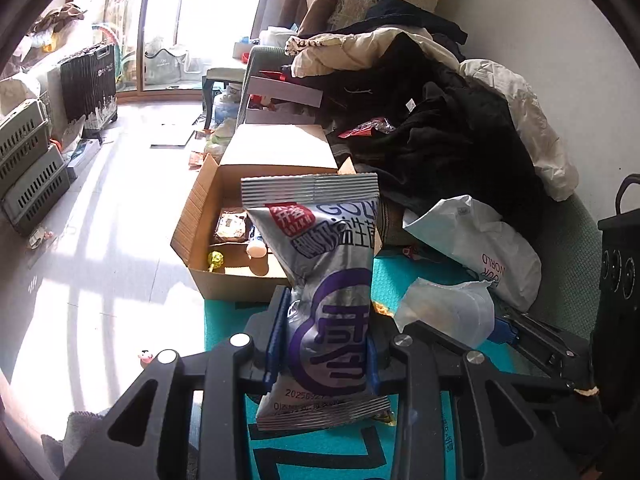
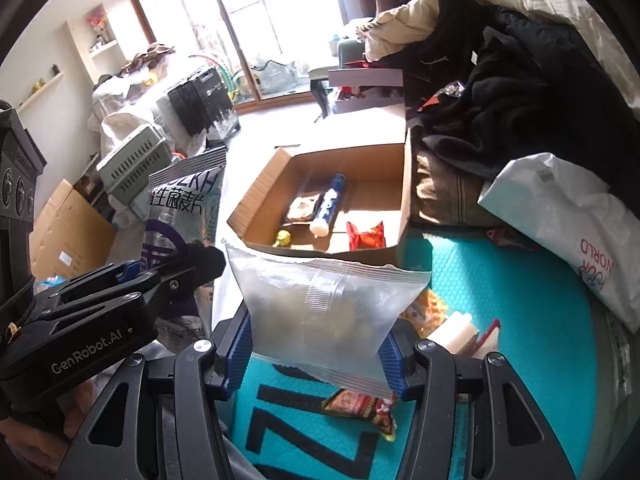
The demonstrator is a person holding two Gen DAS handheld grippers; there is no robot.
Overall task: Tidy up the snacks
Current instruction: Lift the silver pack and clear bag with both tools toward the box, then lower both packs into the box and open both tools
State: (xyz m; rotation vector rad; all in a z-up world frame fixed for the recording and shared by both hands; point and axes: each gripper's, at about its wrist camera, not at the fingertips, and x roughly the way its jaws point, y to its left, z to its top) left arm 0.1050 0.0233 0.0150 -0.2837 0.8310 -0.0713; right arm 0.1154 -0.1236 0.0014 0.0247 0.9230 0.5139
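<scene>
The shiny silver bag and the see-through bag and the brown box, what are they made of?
Silver bag: likely foil-lined plastic; it gleams like metal and has ribbed, crimped ends. Clear bag: thin, cloudy plastic film; the snack inside shows through, and a ribbed seam runs down it. Box: corrugated cardboard, matte brown; wavy ridges show along the cut flap edges.

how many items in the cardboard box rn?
4 visible in the cardboard box: brown packet, white-and-blue tube, yellow-green candy, red packet. The near wall may hide more.
</scene>
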